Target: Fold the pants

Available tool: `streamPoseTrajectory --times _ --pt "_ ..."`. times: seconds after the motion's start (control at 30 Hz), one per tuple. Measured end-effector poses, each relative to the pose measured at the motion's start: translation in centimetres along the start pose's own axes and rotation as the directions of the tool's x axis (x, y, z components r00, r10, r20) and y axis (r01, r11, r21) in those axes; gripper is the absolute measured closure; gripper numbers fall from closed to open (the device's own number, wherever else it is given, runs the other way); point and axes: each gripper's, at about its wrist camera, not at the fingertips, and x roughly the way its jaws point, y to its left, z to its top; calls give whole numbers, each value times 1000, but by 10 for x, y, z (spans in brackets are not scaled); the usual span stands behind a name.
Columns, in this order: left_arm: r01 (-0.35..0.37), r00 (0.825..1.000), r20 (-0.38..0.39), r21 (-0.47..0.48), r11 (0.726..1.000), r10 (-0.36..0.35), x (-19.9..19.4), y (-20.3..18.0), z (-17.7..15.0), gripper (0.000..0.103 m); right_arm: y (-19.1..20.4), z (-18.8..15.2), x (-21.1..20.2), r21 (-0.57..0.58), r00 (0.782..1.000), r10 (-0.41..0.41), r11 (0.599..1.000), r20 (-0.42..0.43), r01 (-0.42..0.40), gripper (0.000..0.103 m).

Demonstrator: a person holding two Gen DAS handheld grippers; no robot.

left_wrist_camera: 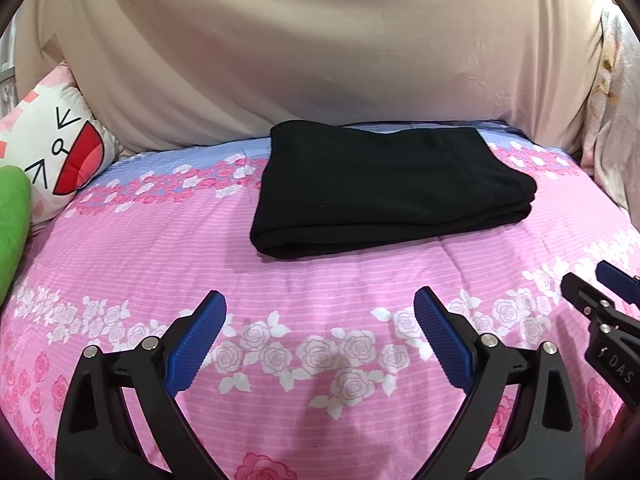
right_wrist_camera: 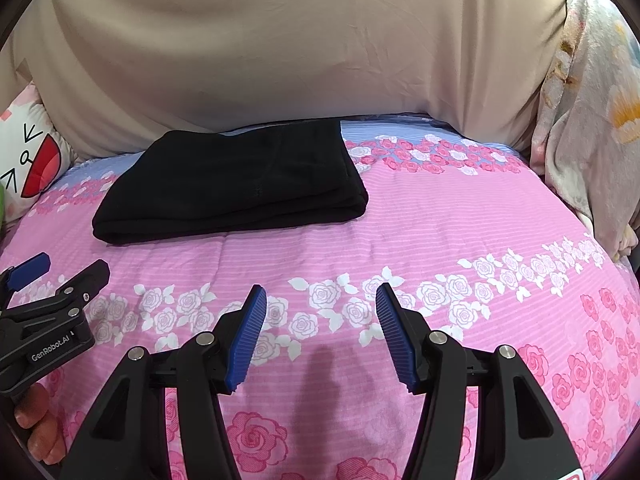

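I hold a two-finger gripper in each hand over a bed; ahead of both, well beyond the fingertips, the black pants point(left_wrist_camera: 384, 188) lie folded into a compact stacked rectangle on the pink rose-print bedsheet point(left_wrist_camera: 280, 272), close to the beige fabric point(left_wrist_camera: 320, 40) that rises behind the bed. From my left gripper point(left_wrist_camera: 320, 344) the bundle sits ahead and slightly to the right; from my right gripper point(right_wrist_camera: 320, 336) it sits ahead and to the left. Both grippers stand released, blue pads apart, nothing between them, neither touching the pants; only bare sheet lies under them. To the far left of my left gripper rest a cartoon-face pillow point(left_wrist_camera: 60, 148) and a green plush point(left_wrist_camera: 12, 220). I judge the folding done: layers lie even, edges roughly aligned, no leg trailing; at most a light smoothing remains.
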Motion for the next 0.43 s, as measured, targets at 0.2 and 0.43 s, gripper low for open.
streamPoseTrajectory --times 0.2,0.43 --pt "-44 999 -3 -5 999 44 2 -2 0 10 0 0 1 -3 1000 1 1000 -1 -1 46" --pt "-70 997 -17 -2 998 70 4 -4 -1 10 -2 0 2 -6 1000 5 1000 2 -5 43"
